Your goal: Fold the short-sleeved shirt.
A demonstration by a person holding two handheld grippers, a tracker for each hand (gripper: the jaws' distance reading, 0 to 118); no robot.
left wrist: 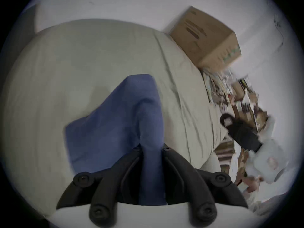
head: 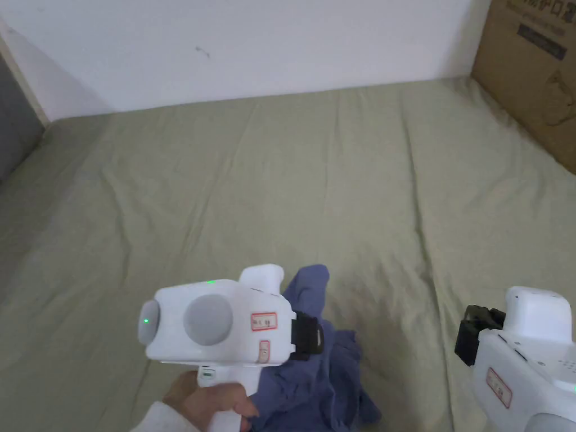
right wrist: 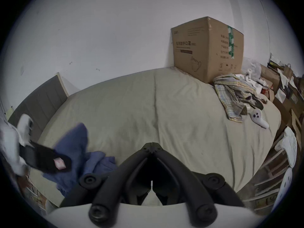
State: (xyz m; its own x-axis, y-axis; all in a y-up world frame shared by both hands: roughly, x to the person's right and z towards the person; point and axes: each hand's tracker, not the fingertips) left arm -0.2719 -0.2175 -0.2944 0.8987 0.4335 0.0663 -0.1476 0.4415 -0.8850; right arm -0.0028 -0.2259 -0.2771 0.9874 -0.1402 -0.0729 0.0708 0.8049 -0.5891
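Your left gripper (left wrist: 152, 146) clamps a soft, crumpled blue shirt (left wrist: 115, 121) over the wrinkled beige sheet (head: 337, 185). Your right gripper (right wrist: 152, 143) has its jaws together, empty. Its view adds a plaid cloth (right wrist: 233, 93) beside the cardboard box (right wrist: 207, 49).

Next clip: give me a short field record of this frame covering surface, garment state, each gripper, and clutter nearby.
surface: bed sheet, olive, wrinkled
garment: blue shirt, bunched at the near edge, not yet folded
left gripper: jaws closed on a fold of the shirt, part of it lifted
right gripper: jaws shut, holding nothing, apart from the shirt, above bare sheet
clutter: cardboard box at the far right corner; plaid cloth and white controller beside it
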